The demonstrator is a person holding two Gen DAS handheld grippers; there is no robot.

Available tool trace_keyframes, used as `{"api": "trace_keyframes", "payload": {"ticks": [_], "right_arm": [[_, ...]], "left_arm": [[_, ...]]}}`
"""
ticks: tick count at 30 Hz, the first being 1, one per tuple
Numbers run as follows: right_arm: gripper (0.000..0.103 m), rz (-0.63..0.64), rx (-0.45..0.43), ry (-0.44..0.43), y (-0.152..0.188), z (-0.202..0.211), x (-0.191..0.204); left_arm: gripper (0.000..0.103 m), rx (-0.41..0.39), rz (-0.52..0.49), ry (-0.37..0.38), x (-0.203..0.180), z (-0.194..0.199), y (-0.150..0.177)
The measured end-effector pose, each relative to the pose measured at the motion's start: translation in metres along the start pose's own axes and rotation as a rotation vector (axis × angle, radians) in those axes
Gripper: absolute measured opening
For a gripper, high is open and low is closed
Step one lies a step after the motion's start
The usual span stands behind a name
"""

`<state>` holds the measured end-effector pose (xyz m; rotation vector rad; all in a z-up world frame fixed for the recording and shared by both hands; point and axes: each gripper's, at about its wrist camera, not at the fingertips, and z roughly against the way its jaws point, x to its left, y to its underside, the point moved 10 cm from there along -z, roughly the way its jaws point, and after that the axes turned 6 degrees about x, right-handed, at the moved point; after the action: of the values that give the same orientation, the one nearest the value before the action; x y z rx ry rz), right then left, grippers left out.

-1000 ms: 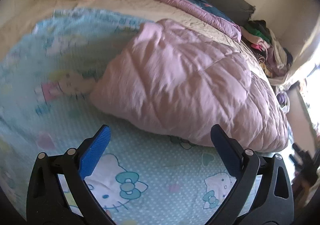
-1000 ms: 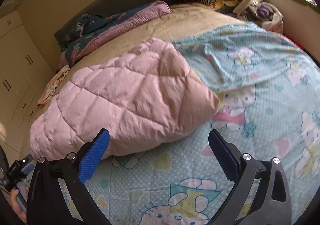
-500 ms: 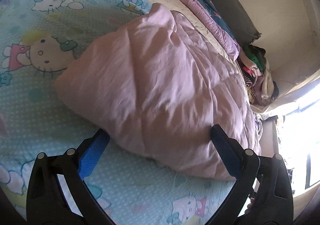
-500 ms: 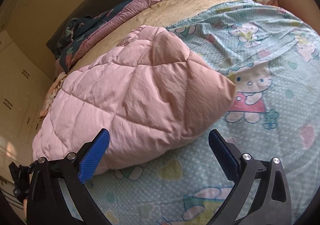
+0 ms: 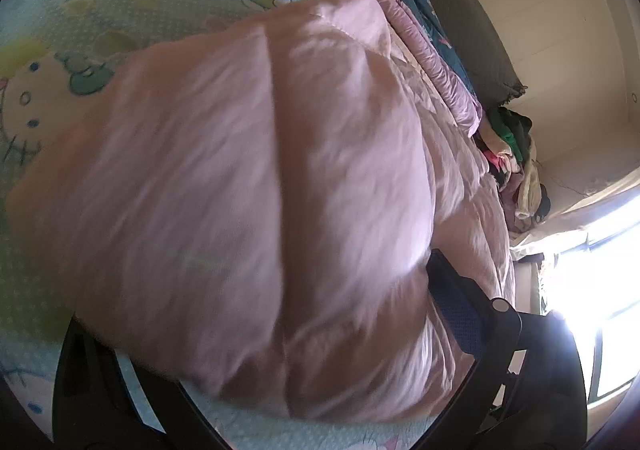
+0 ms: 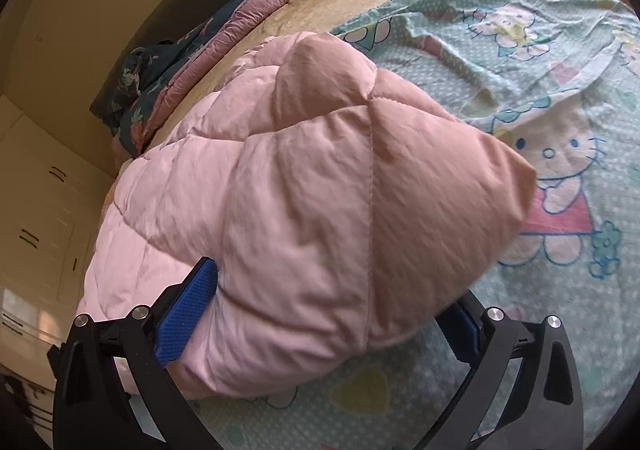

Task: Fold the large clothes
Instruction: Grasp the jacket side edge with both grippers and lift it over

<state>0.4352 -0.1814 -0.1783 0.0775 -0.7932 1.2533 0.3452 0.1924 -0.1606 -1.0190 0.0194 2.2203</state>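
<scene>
Bedsheet, jaws wide around quilt

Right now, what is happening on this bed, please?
A person with a gripper in each hand is folding a pink quilted jacket that lies on a blue cartoon-print sheet. Both grippers are open and pushed up against the padded bundle: the right gripper straddles its near edge, and the left gripper does the same from the other side. Neither has closed on the fabric yet.
</scene>
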Motion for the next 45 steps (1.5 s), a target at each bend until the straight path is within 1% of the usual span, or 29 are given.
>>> {"api": "trace_keyframes", "payload": {"ticks": [2,5,13,15,22,28,34,36,37,38,39,42,45], "right_arm": [[0.099,-0.013,0.009,-0.018,-0.004,-0.005,0.0],[0.099,-0.022,0.01,-0.034,-0.009,-0.01,0.002],[0.098,0.0,-0.026,-0.049,-0.016,-0.018,0.009],[0.096,0.017,-0.035,-0.046,-0.017,-0.018,0.011],[0.076,0.12,-0.074,-0.022,-0.019,-0.014,0.027],[0.062,0.236,-0.096,0.011,-0.021,-0.009,0.041],[0.051,0.323,-0.124,0.053,-0.02,-0.002,0.056],[0.047,0.352,-0.138,0.067,-0.02,0.002,0.062],[0.044,0.372,-0.146,0.075,-0.02,0.004,0.065],[0.042,0.39,-0.153,0.083,-0.019,0.006,0.069],[0.042,0.404,-0.16,0.086,-0.019,0.008,0.072],[0.04,0.442,-0.172,0.095,-0.019,0.017,0.08],[0.038,0.479,-0.184,0.099,-0.018,0.027,0.09]], "left_arm": [[0.095,-0.004,-0.002,-0.001,-0.001,-0.003,-0.003],[0.095,-0.016,-0.042,-0.019,-0.005,-0.005,-0.005],[0.095,-0.032,-0.1,-0.048,-0.008,-0.005,-0.008],[0.095,-0.035,-0.11,-0.054,-0.01,-0.005,-0.009],[0.092,-0.061,-0.157,-0.084,-0.02,-0.003,-0.012],[0.083,-0.084,-0.227,-0.115,-0.029,0.001,-0.015],[0.07,-0.107,-0.318,-0.167,-0.048,0.003,-0.02],[0.061,-0.114,-0.351,-0.18,-0.052,0.006,-0.02],[0.059,-0.119,-0.372,-0.187,-0.055,0.008,-0.02],[0.054,-0.123,-0.387,-0.194,-0.058,0.009,-0.02],[0.05,-0.13,-0.406,-0.2,-0.061,0.012,-0.02],[0.046,-0.149,-0.441,-0.211,-0.069,0.021,-0.022],[0.044,-0.159,-0.454,-0.212,-0.073,0.029,-0.021]]}}
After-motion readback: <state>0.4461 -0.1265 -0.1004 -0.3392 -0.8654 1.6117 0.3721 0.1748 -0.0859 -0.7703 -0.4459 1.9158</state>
